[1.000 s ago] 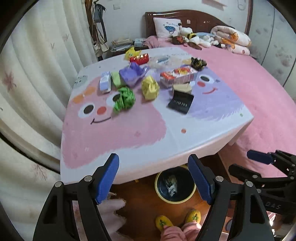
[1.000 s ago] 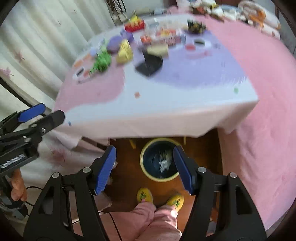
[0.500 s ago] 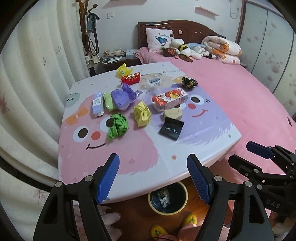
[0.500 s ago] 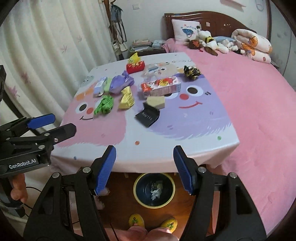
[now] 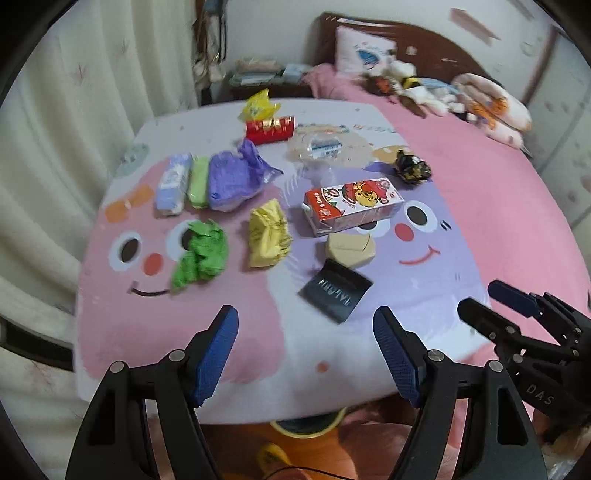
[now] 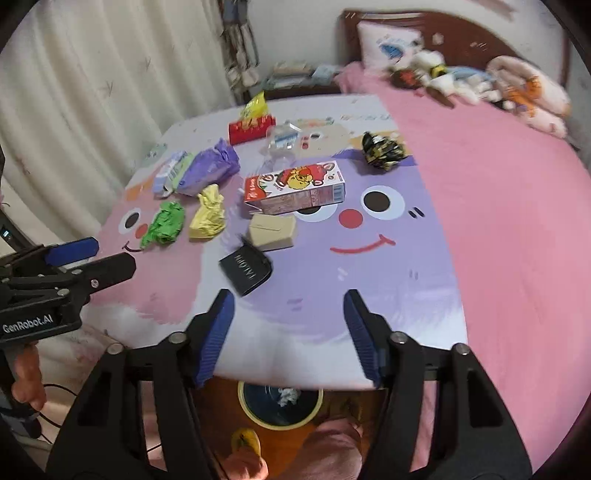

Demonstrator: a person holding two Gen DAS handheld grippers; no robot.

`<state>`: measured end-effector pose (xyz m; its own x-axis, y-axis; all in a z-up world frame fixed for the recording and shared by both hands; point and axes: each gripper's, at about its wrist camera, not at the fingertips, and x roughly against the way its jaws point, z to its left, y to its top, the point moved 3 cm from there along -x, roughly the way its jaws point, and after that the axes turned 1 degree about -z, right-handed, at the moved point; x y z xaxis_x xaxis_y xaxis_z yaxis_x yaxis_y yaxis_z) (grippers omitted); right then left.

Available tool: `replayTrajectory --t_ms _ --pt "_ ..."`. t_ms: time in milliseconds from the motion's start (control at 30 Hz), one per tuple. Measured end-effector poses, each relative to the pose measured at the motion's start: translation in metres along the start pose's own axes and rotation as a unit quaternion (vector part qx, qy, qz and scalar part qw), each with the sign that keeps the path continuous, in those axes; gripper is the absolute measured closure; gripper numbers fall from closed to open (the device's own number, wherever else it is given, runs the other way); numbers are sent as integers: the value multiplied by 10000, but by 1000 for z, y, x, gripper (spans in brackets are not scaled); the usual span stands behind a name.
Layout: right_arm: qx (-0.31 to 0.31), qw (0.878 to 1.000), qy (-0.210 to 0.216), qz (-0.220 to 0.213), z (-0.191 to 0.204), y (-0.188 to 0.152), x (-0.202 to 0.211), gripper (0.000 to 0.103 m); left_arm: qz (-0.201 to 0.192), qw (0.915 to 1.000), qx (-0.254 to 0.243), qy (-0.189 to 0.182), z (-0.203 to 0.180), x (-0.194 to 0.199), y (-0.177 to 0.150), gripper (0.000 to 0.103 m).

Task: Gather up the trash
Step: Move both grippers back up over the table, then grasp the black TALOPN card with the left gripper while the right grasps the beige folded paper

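Crumpled green (image 5: 201, 254) and yellow wrappers (image 5: 267, 238), a red juice carton (image 5: 352, 203) and a black packet (image 5: 334, 293) are lying scattered on the cartoon-faced surface (image 5: 177, 332); nearer than the carton, the left gripper (image 5: 306, 354) is hovering released, the right gripper (image 6: 288, 332) closing on nothing.

This is a bedroom in a home. Far ahead of the tongs stands a bed (image 6: 509, 206) with a pink cover and a dark wooden headboard (image 6: 480, 33). A pillow (image 6: 391, 44) and soft toys (image 6: 436, 74) lie by the headboard. Pale curtains (image 6: 92, 103) hang on the left. A table (image 6: 406, 295) with a smiling-face cloth stands just ahead.
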<state>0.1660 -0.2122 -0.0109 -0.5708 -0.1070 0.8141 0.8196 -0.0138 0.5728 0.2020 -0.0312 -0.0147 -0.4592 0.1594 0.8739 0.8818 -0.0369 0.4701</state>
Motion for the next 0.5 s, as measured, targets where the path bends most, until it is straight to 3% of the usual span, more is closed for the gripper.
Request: replayTrajectory --t_ms 233,500 --pt "506 9972 422 348 -54 47 -58 49 640 9943 841 143 -28 -90 28 26" --pt "860 9912 725 694 -81 62 -108 49 957 9823 1568 369 -33 -152 37 26"
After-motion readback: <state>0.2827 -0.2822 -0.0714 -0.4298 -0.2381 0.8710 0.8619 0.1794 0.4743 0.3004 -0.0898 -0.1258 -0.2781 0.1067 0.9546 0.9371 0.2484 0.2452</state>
